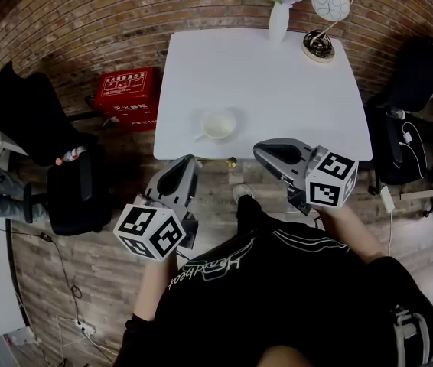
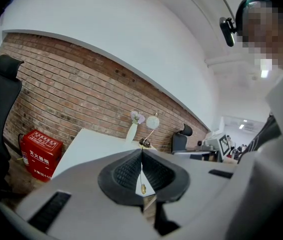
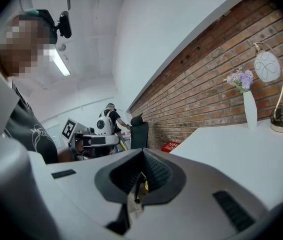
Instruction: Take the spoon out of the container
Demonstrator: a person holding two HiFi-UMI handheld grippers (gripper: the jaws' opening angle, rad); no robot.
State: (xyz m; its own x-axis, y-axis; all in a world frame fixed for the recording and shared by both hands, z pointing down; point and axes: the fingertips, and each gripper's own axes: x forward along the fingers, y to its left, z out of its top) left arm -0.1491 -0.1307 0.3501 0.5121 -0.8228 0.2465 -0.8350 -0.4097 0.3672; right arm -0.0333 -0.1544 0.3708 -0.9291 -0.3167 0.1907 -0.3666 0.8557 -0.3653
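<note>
Head view: the white container point(image 1: 218, 124) sits mid-frame on the white table point(image 1: 278, 82), a pale handle (the spoon point(image 1: 200, 137), I think) poking from its lower-left rim, with my left gripper point(image 1: 182, 170) and right gripper point(image 1: 272, 153) below the table's edge. Left gripper view: my jaws meet on nothing. Right gripper view: jaws together, empty too.

On the counter point(image 1: 278, 90), the container point(image 1: 219, 125) sits toward 7 o'clock from the middle, near the near edge. The vase point(image 1: 278, 20) stands at 12 o'clock on the far edge, with the lamp point(image 1: 321, 33) just beside it at 1 o'clock. On the floor, a box point(image 1: 127, 94) lies at 9 o'clock from the counter, and a chair point(image 1: 29, 117) is beyond it. Another chair point(image 1: 419, 67) stands at 3 o'clock. The left tongs point(image 1: 190, 160) and right tongs point(image 1: 258, 151) hang off the near edge, at 6 o'clock.
</note>
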